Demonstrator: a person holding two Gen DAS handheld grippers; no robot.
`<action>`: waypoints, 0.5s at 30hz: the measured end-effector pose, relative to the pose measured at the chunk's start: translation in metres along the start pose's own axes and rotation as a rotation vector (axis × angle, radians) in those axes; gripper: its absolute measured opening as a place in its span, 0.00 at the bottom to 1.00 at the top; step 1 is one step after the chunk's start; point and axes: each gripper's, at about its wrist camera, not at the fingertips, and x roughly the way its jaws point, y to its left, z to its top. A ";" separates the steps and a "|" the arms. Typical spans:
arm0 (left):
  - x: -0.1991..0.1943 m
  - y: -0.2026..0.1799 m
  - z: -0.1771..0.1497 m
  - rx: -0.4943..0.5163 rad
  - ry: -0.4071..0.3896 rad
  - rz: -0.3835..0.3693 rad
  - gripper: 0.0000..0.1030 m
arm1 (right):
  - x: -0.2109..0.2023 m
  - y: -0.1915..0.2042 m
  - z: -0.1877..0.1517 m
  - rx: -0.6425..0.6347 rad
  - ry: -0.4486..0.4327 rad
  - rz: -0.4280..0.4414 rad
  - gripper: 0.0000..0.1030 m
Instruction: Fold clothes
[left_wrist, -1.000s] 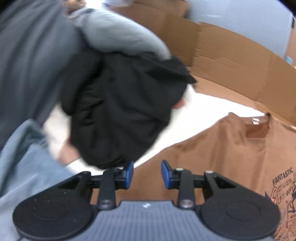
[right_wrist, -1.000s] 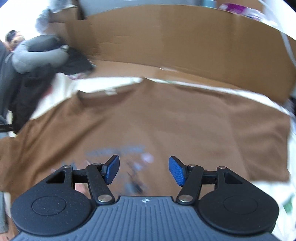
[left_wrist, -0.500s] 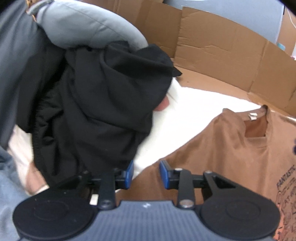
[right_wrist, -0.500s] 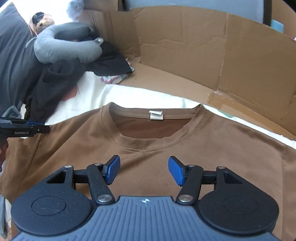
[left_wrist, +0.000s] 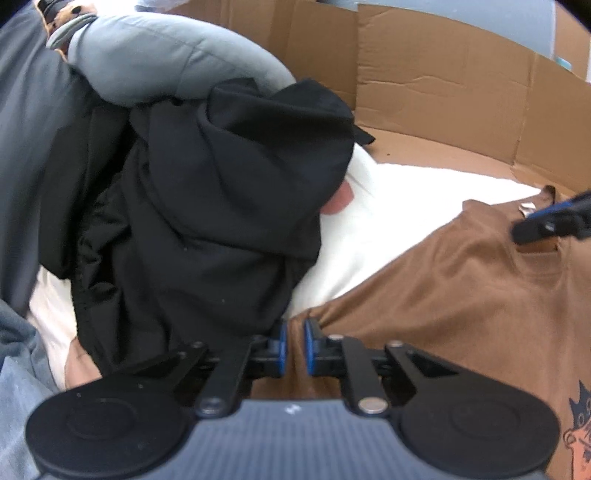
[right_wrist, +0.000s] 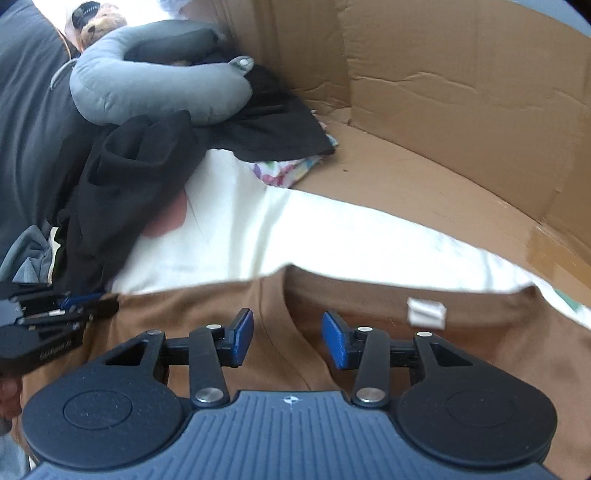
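Observation:
A brown T-shirt (left_wrist: 461, 295) lies flat on a white sheet (left_wrist: 388, 206), with a printed graphic at its lower right. My left gripper (left_wrist: 294, 349) is closing its jaws at the shirt's left edge, where the cloth puckers between the blue pads. In the right wrist view the same shirt (right_wrist: 480, 350) shows its collar and white label (right_wrist: 424, 312). My right gripper (right_wrist: 287, 341) hovers over the collar's left side with its jaws closing, the pads still apart from the cloth. Each gripper shows in the other's view: the left gripper (right_wrist: 55, 314), the right gripper (left_wrist: 550, 218).
A heap of black garments (left_wrist: 207, 221) lies left of the shirt, topped by a grey neck pillow (left_wrist: 166, 62). Cardboard walls (right_wrist: 461, 74) ring the far side. A colourful patterned cloth (right_wrist: 284, 170) peeks from under the black clothes. Grey fabric fills the far left.
The left jaws have narrowed onto the shirt's edge. The right gripper has slid left from the middle of the collar to its left side, come closer, and narrowed its jaws.

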 end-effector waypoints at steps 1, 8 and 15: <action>0.000 0.000 0.001 -0.012 0.004 -0.002 0.13 | 0.006 0.002 0.005 -0.004 0.012 0.005 0.46; -0.023 -0.003 0.007 -0.061 -0.059 -0.002 0.18 | 0.038 0.001 0.027 0.064 0.089 0.024 0.24; -0.042 -0.032 0.008 0.010 -0.116 -0.056 0.18 | 0.051 0.009 0.038 -0.018 0.103 0.000 0.08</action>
